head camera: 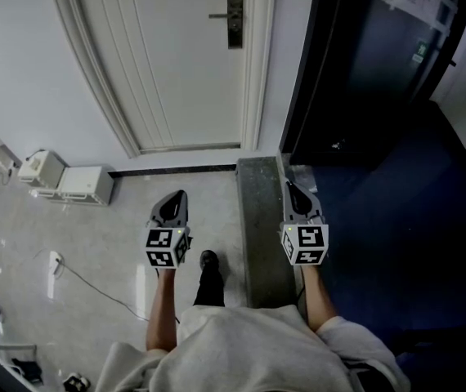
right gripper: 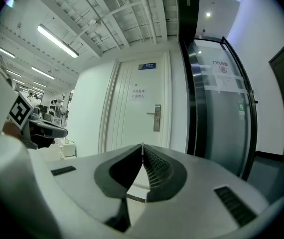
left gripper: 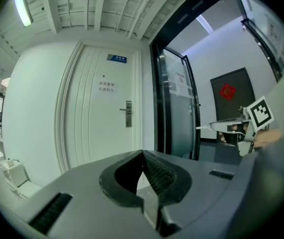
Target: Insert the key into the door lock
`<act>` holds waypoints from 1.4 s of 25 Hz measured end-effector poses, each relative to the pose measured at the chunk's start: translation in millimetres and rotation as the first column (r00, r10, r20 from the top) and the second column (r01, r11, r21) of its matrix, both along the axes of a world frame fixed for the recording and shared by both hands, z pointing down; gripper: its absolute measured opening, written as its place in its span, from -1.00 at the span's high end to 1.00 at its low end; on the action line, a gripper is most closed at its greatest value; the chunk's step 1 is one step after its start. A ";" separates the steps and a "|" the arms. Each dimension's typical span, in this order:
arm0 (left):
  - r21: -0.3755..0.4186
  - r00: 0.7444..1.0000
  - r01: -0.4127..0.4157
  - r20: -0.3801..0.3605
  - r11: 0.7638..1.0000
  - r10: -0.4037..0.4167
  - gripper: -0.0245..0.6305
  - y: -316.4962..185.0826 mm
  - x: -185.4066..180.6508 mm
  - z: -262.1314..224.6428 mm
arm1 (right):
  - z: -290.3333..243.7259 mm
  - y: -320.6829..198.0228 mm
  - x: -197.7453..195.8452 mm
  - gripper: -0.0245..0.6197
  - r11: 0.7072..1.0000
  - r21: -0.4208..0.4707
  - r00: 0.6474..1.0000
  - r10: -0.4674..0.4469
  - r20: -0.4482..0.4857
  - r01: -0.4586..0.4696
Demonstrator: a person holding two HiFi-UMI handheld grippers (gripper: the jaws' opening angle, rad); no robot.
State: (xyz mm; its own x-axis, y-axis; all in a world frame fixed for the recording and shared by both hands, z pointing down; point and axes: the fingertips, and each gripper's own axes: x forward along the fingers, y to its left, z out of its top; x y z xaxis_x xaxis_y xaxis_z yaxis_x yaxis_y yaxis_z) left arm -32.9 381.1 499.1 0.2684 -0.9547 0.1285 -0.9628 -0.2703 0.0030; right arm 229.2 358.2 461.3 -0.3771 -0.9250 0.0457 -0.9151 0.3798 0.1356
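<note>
the right gripper [right gripper: 142,148] is seen clamped shut on a thin pale sliver, judged to be the key [left gripper: 204,127], its blade poking out in front. the left gripper [left gripper: 143,154] is closed on nothing. the door lock [head camera: 235,19], a dark upright metal plate with a lever [head camera: 218,15], is set in the smooth white panelled door [head camera: 176,72], well apart ahead. the key is reckoned light, stiff and slick, best pinched flat by the bow.
</note>
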 end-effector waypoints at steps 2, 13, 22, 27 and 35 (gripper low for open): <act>0.000 1.000 -0.008 -0.001 1.000 0.008 0.87 -19.3 -2.9 2.2 | 4.1 -18.0 -3.3 0.83 1.000 -0.006 1.000 0.007 -0.002 -0.007; 0.007 0.999 -0.050 -0.012 0.999 0.050 0.87 -179.0 -59.5 -9.1 | -8.2 -167.7 -62.6 0.83 0.999 0.002 0.999 0.041 -0.003 -0.041; 0.017 0.993 -0.114 -0.016 0.993 0.114 0.87 -313.4 -103.8 -28.7 | -31.0 -287.4 -113.4 0.83 0.996 0.017 0.996 0.085 -0.020 -0.084; 0.007 0.990 -0.141 -0.018 0.990 0.141 0.87 -360.2 -118.9 -25.8 | -30.1 -331.0 -127.4 0.83 0.993 0.010 0.993 0.114 -0.023 -0.114; -0.008 0.985 -0.173 -0.023 0.985 0.172 0.87 -408.1 -124.0 -17.9 | -24.1 -373.5 -133.2 0.83 0.990 0.000 0.989 0.141 -0.033 -0.141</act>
